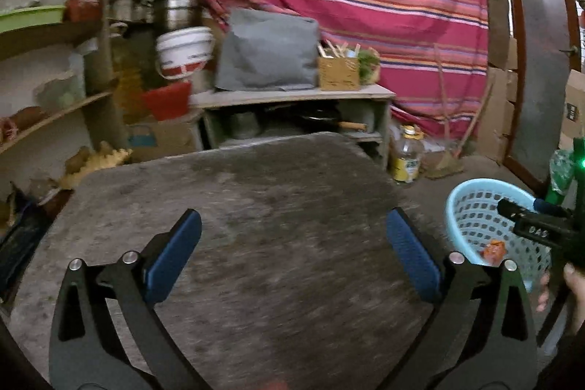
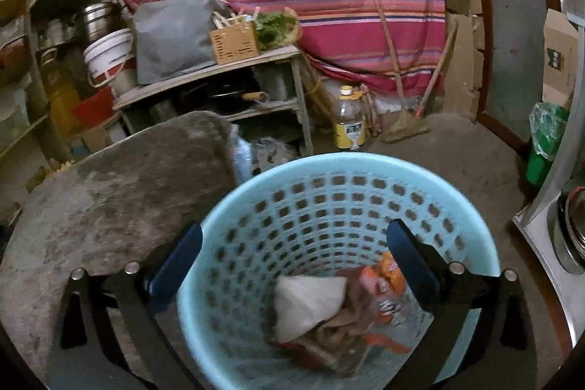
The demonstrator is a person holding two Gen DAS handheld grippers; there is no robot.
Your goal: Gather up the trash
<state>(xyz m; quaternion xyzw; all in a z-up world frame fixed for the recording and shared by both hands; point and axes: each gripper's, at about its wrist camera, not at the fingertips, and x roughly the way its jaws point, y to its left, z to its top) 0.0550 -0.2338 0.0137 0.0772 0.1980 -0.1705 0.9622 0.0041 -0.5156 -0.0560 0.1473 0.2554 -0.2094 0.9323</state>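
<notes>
One blue basket (image 2: 329,170) holds one white wrapper (image 2: 307,302) and one orange wrapper (image 2: 387,273). Both grippers, left (image 1: 292,229) and right (image 2: 292,240), spread their fingers wide, empty.

Light-blue perforated basket (image 2: 340,207) upright on floor beside table, w/ white wad (image 2: 307,306), orange wrapper (image 2: 387,280) inside
</notes>
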